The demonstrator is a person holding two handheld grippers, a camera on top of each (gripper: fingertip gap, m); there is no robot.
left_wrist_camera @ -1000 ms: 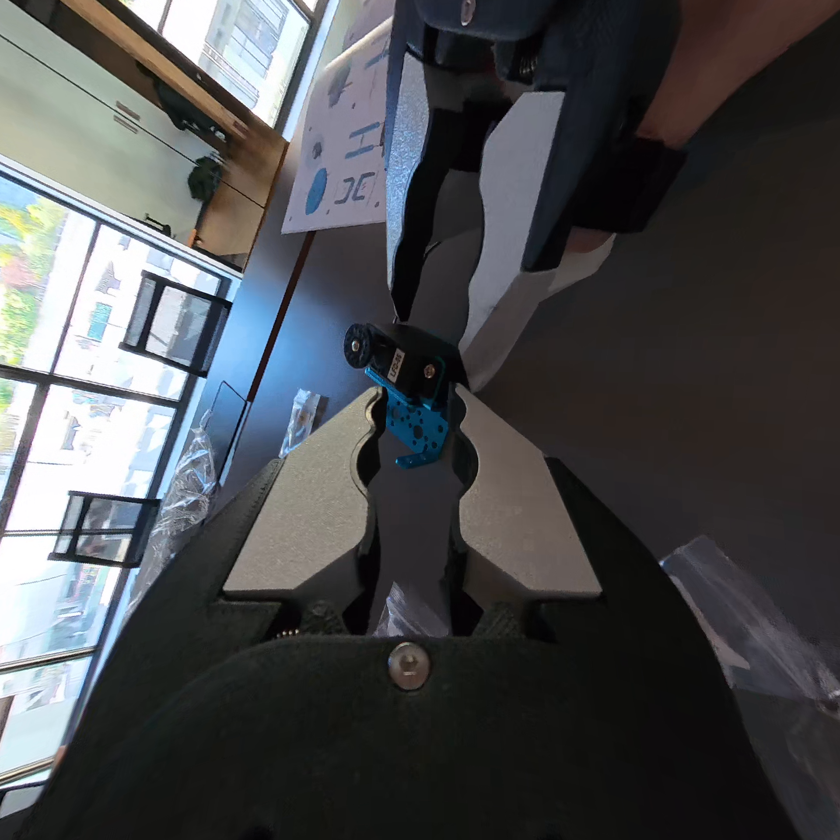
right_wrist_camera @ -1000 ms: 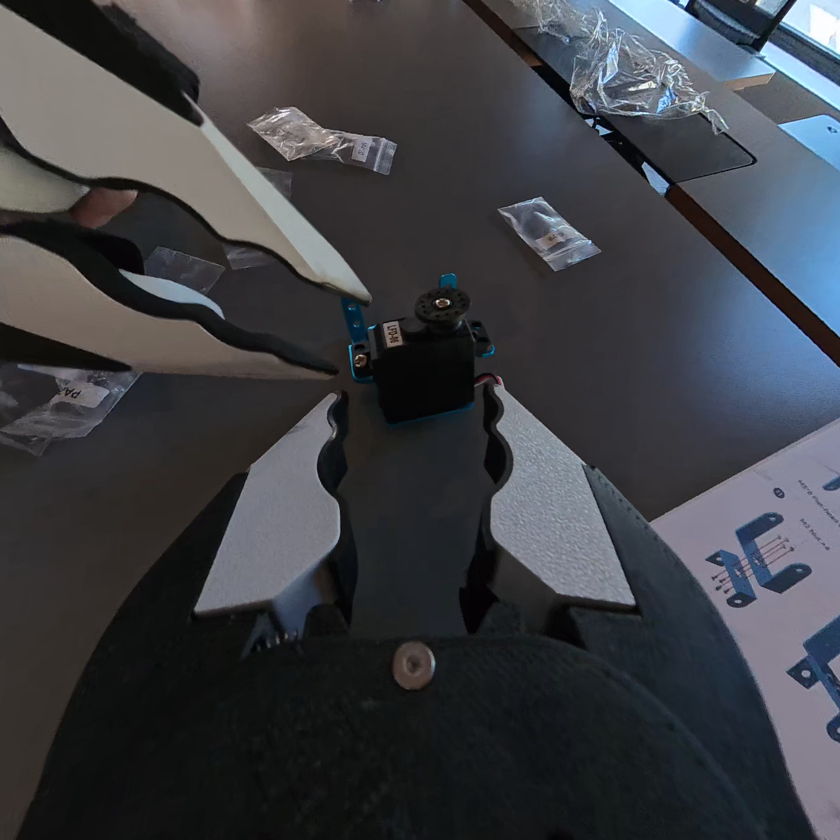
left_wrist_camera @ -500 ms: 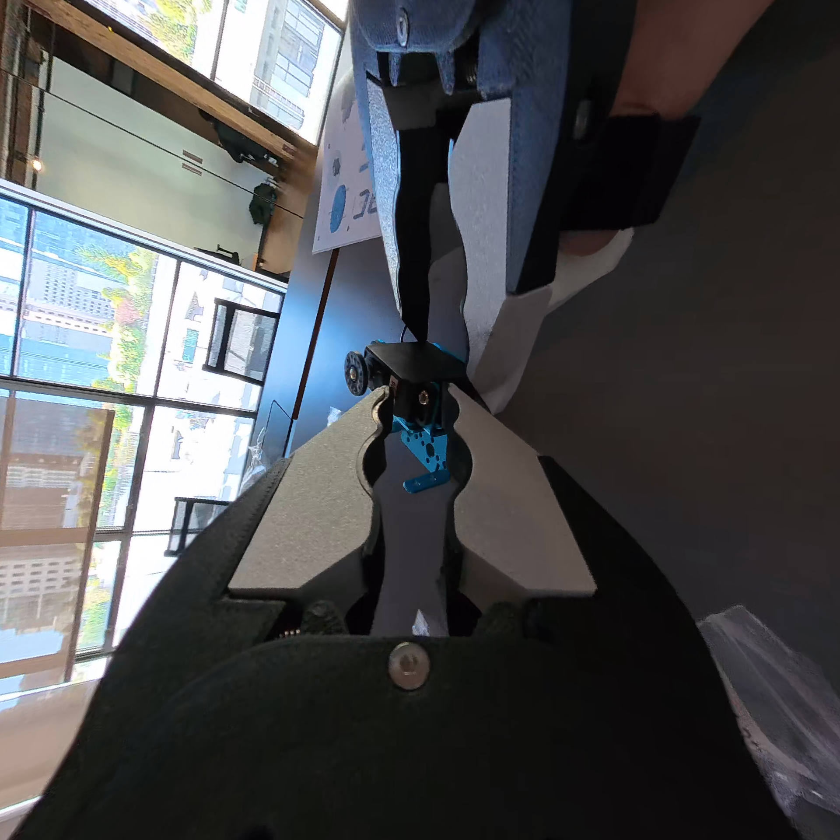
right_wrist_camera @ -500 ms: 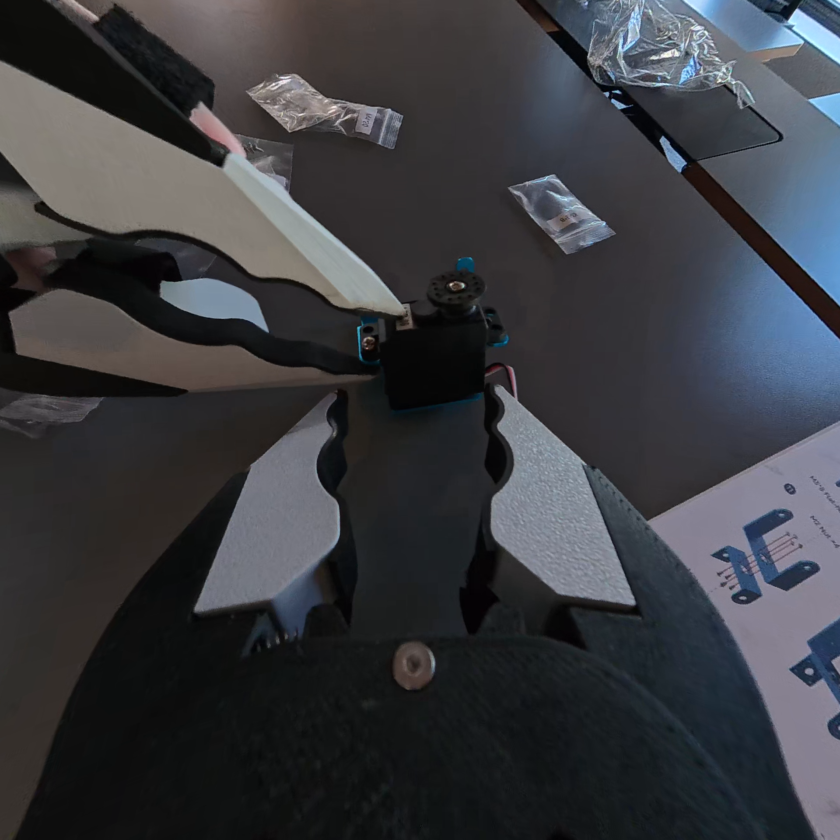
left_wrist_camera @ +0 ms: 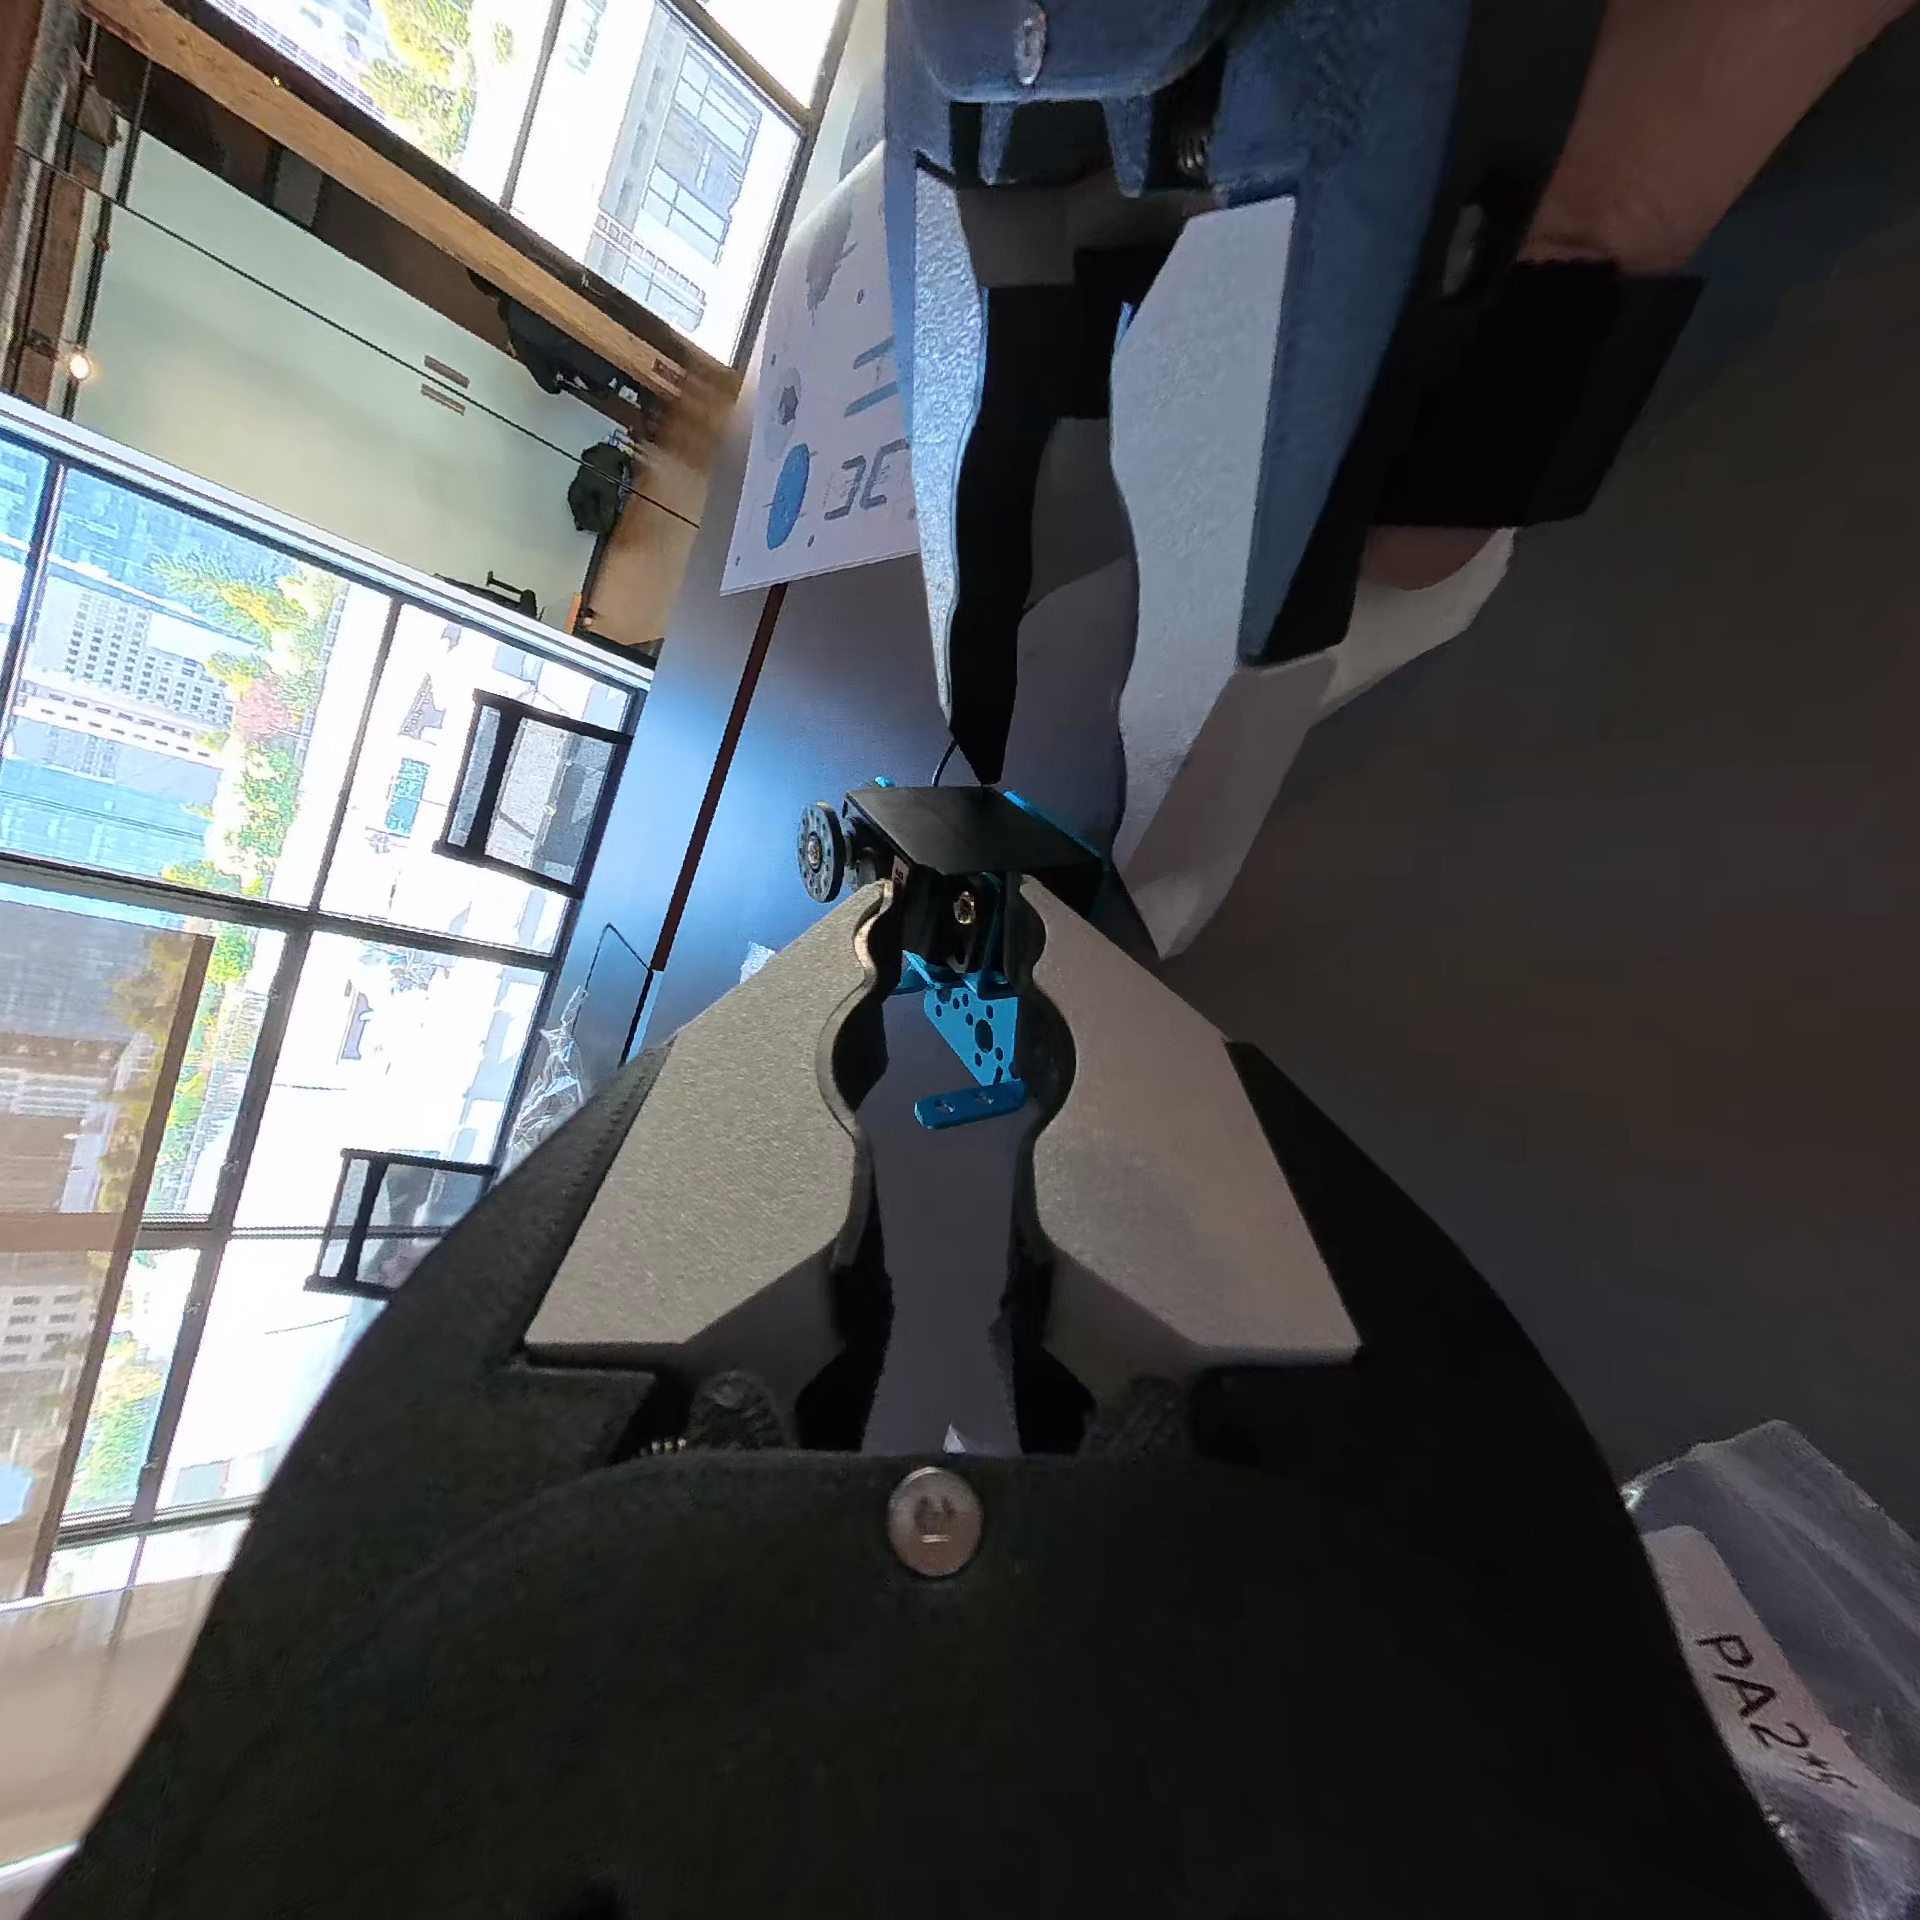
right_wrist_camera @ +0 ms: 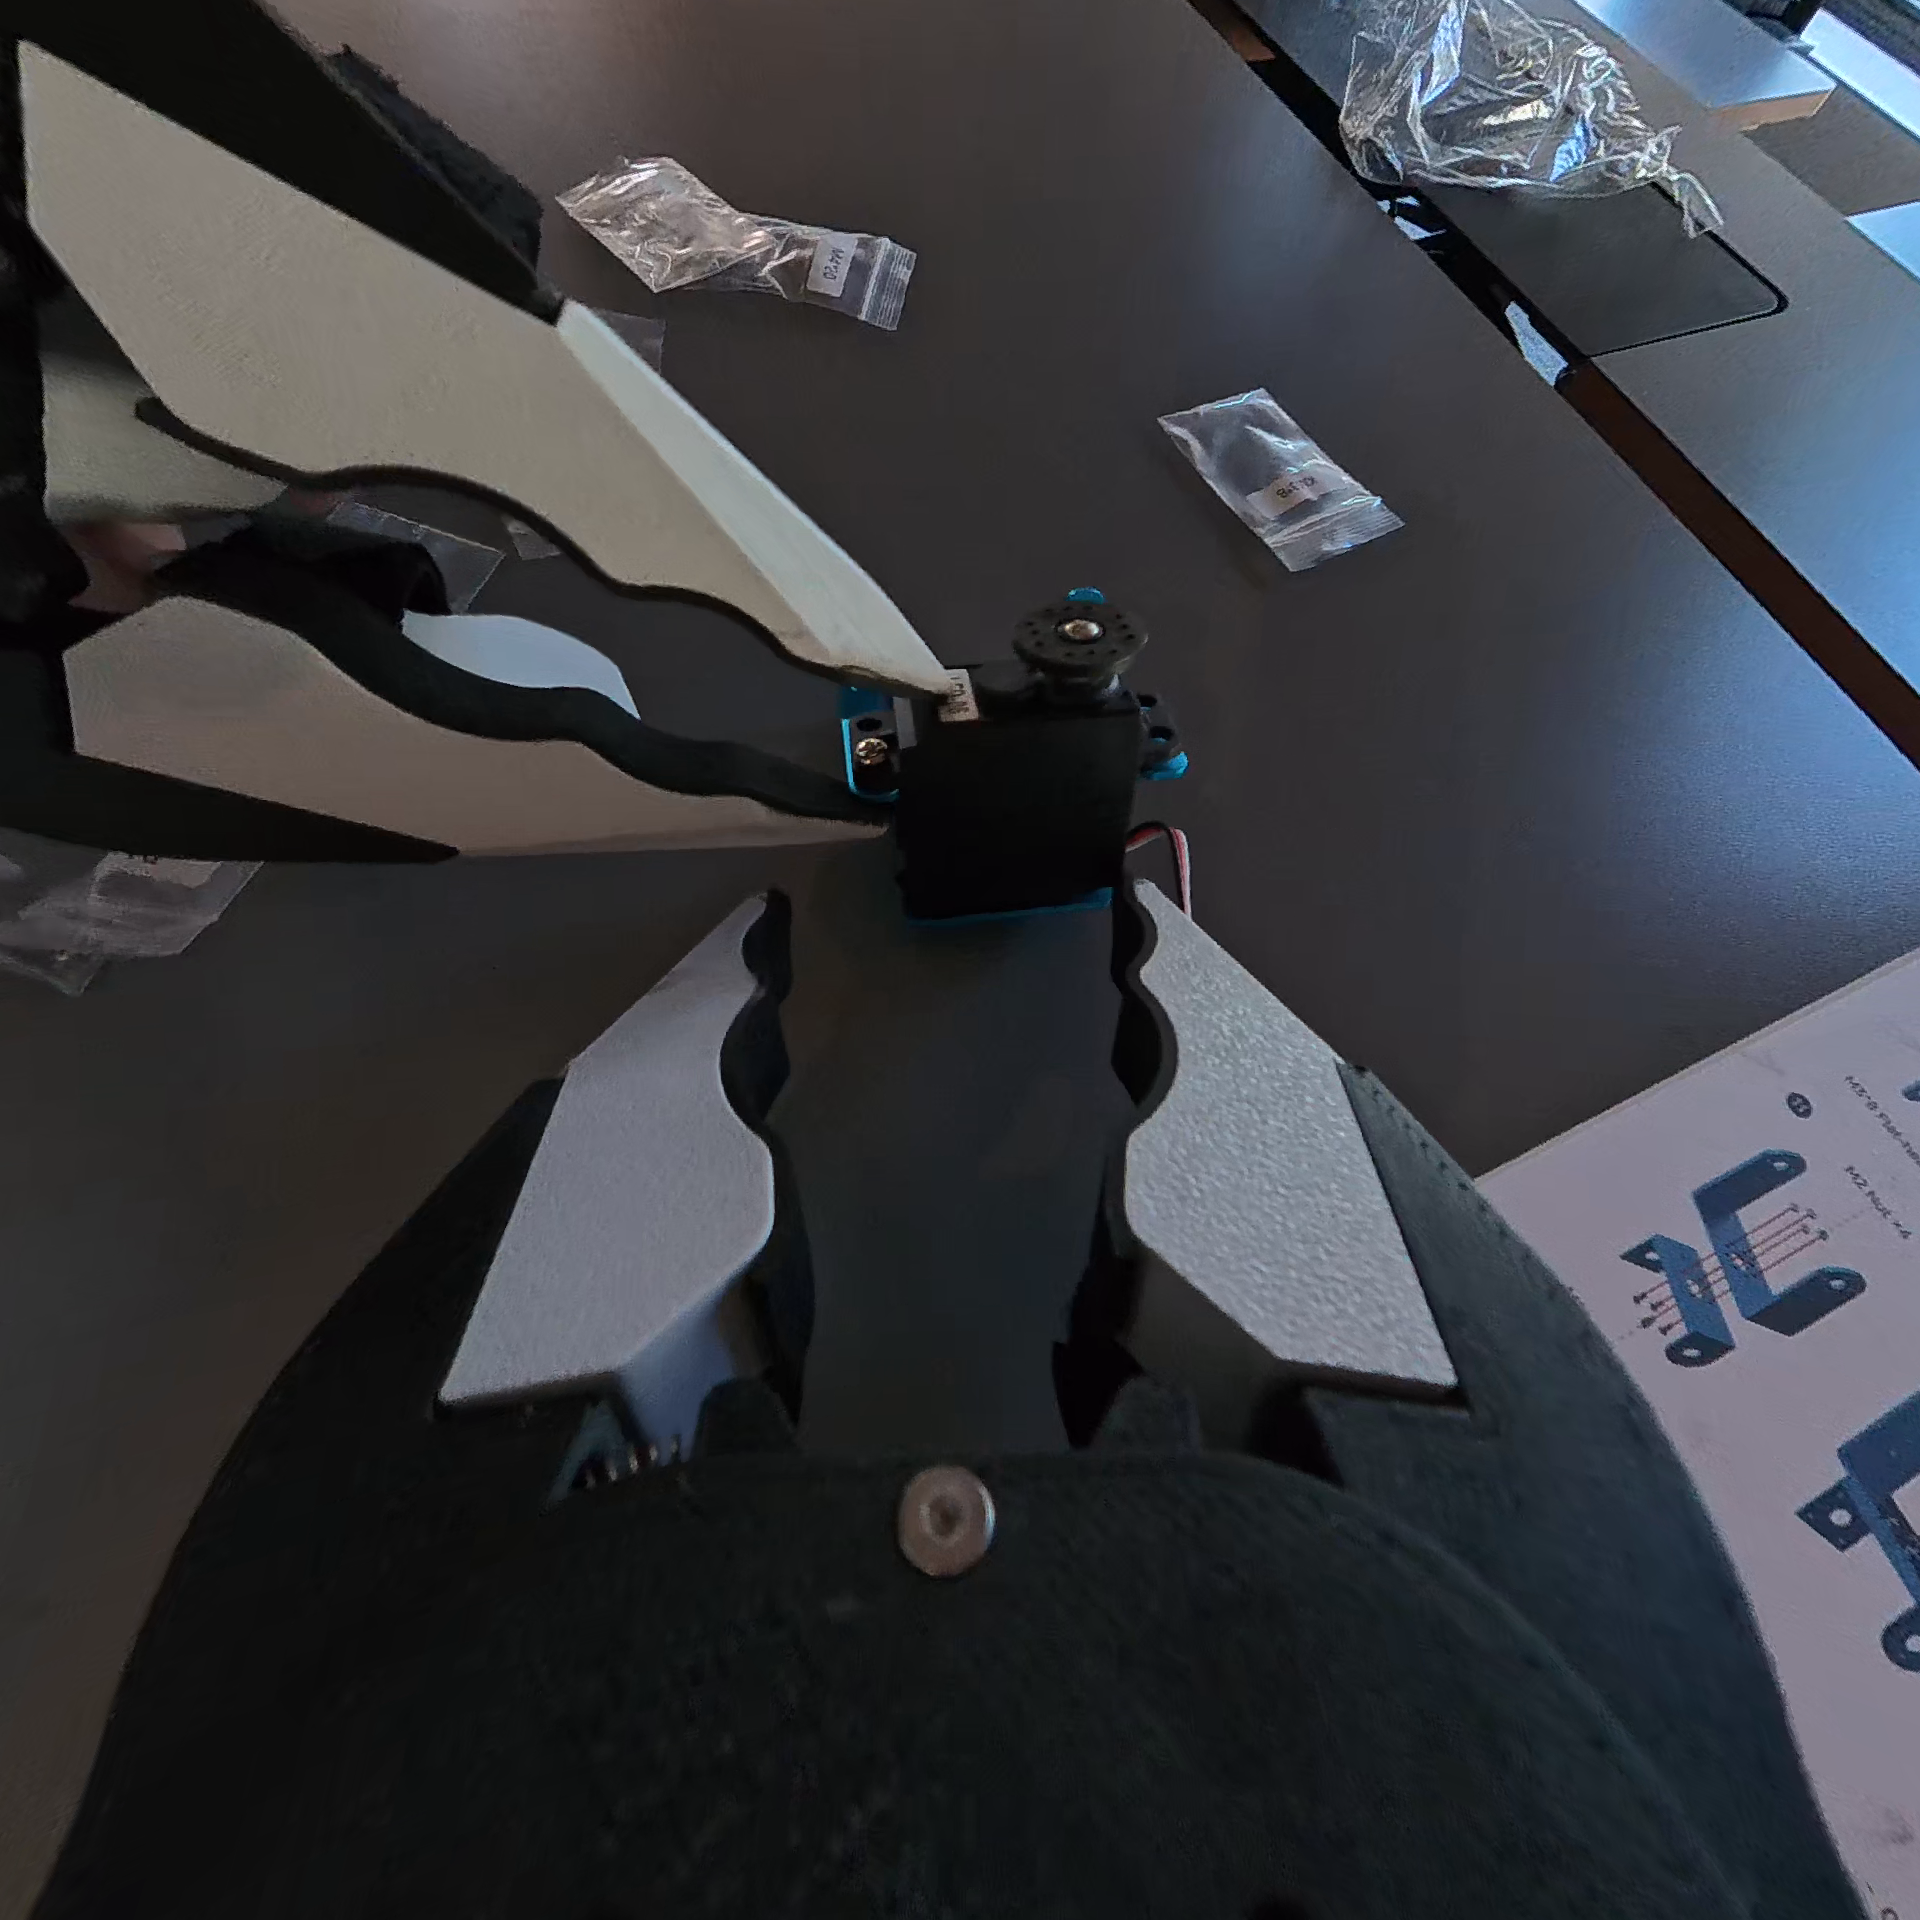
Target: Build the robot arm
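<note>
The left gripper (left_wrist_camera: 951,914) is clamped on the blue bracket (left_wrist_camera: 971,1039) of the black motor (right_wrist_camera: 1013,800) above the dark table (right_wrist_camera: 1351,727), while the right gripper (right_wrist_camera: 951,914), fingers apart just beside it, should probably close squarely on the motor's sides

A dark matte worktop (right_wrist_camera: 1039,260) fills most of the right wrist view, with a second dark worktop (right_wrist_camera: 1766,416) along the upper right edge, set off by a reddish-brown seam. In the left wrist view, which is rolled sideways, tall black-framed windows (left_wrist_camera: 208,831) take up the left half and let in bright daylight, with buildings and trees outside. A pale wall (left_wrist_camera: 260,384) and a wooden beam (left_wrist_camera: 416,197) run across the upper left of that frame.
</note>
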